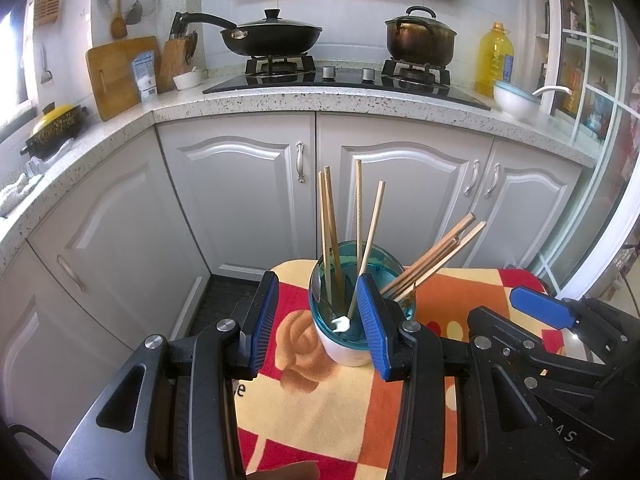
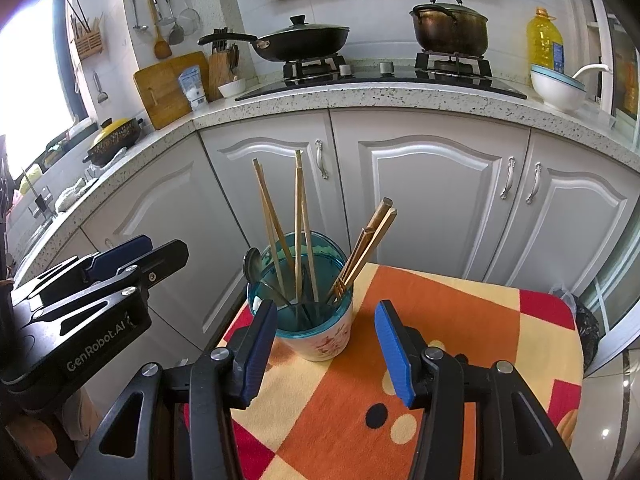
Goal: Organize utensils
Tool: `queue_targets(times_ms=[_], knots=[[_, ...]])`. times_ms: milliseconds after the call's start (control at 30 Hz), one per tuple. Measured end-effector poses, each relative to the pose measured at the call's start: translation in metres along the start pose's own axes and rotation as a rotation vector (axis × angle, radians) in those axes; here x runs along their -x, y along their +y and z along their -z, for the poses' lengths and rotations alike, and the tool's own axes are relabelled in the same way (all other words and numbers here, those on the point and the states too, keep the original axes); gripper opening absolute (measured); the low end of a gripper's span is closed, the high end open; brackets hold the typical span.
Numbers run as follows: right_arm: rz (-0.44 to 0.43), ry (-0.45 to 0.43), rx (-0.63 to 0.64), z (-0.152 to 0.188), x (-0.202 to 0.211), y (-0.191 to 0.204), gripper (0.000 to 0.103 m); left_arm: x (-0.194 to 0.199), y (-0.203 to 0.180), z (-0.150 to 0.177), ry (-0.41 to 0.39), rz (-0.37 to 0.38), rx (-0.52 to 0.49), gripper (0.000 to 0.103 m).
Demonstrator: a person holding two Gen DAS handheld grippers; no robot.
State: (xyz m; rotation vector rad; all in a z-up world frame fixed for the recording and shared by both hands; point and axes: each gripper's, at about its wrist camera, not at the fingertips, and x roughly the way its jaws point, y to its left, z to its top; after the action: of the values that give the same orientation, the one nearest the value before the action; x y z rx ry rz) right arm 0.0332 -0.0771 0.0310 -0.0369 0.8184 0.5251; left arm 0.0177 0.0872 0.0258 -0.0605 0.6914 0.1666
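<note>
Standing between both parted hand-held grippers (image 2: 326, 354): utensil cup (image 2: 316, 332) | nothing gripped

Utensil holder (image 1: 352, 344) partly hidden by left gripper's finger (image 1: 370, 320); spoon (image 2: 253, 266) bowl half-hidden.

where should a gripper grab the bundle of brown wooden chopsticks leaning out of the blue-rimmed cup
Grip the bundle of brown wooden chopsticks on its upper shafts, well above the blue-rimmed cup, coming from the right side. There they lean clear of the rim and of the upright pale chopsticks, lying close together so both pads can likely close across them.
</note>
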Motion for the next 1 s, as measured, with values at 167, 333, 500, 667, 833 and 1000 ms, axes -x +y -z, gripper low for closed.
queue_targets(times_ms=[167,333,500,667,833,1000], knots=[[-0.001,0.003,0.006,0.0007,-0.0016,0.0017,0.049,0.0001,-0.0009,0.0006,0.0,0.0,0.002,0.04],[-0.001,0.003,0.006,0.0005,-0.0016,0.0018,0.05,-0.0001,-0.001,0.0,0.001,0.001,0.002,0.04],[0.0,0.005,0.006,0.001,-0.0019,0.002,0.05,-0.0005,-0.0014,0.0018,0.003,0.002,0.003,0.04],[0.0,0.009,0.008,0.0011,-0.0028,0.0034,0.05,-0.0024,-0.002,0.0048,0.008,0.007,0.005,0.04],[0.0,0.018,0.009,0.0012,-0.0054,0.0034,0.05,-0.0074,-0.0017,0.0047,0.031,0.027,0.014,0.04],[0.005,0.025,0.008,0.0018,-0.0071,0.0009,0.05,-0.0084,-0.0045,0.0065,0.032,0.038,0.007,0.04]])
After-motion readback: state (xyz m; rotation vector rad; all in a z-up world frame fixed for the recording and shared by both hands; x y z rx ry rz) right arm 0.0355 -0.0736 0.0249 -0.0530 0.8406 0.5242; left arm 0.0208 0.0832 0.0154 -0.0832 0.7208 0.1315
